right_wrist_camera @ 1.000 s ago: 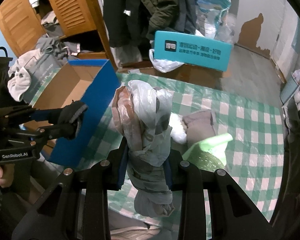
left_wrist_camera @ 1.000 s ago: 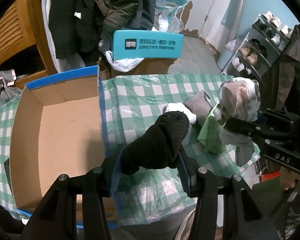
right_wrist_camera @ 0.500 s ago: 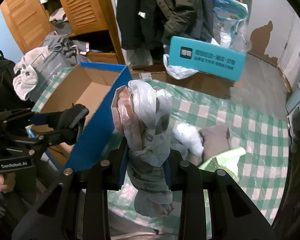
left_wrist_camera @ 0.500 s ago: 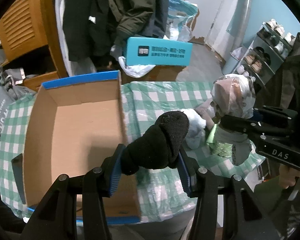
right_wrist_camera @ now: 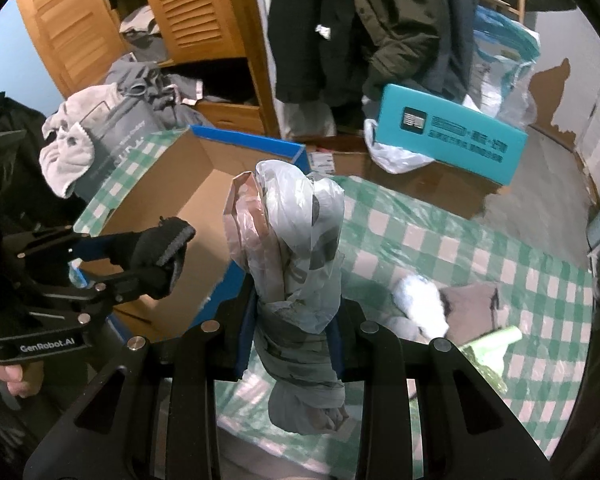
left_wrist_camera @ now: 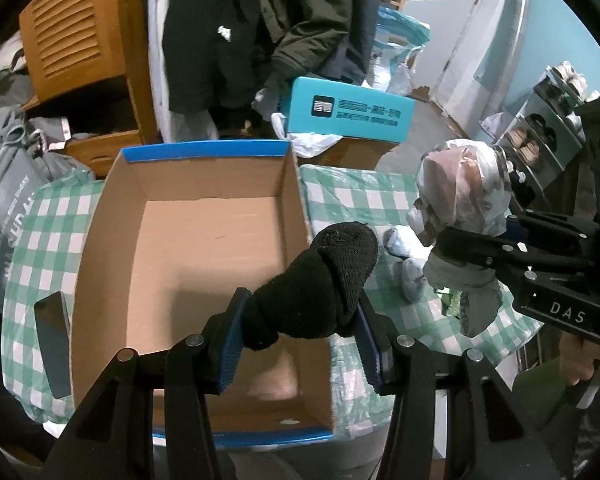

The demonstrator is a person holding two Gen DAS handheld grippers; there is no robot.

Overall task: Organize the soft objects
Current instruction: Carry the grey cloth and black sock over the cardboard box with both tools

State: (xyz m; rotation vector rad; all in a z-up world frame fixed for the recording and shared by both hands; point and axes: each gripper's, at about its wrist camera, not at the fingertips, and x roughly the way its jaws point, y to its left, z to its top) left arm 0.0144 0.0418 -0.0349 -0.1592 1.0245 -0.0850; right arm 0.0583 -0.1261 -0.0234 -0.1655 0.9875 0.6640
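Over the cardboard box (left_wrist_camera: pixel 204 264), "GenRobot.AI" left tongs (left_wrist_camera: pixel 300 334) clamp a black sock (left_wrist_camera: pixel 320 288); "DAS" right tongs (right_wrist_camera: pixel 292 344) clamp seemingly bagged cloth (right_wrist_camera: pixel 296 248).

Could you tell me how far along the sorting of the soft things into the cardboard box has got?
Nothing is in the cardboard box yet. In hand: the left gripper holds a black sock roll over it, and the right gripper holds a plastic-wrapped bundle beside it. Left on the checked tablecloth: a white wad, a grey cloth and a green item.
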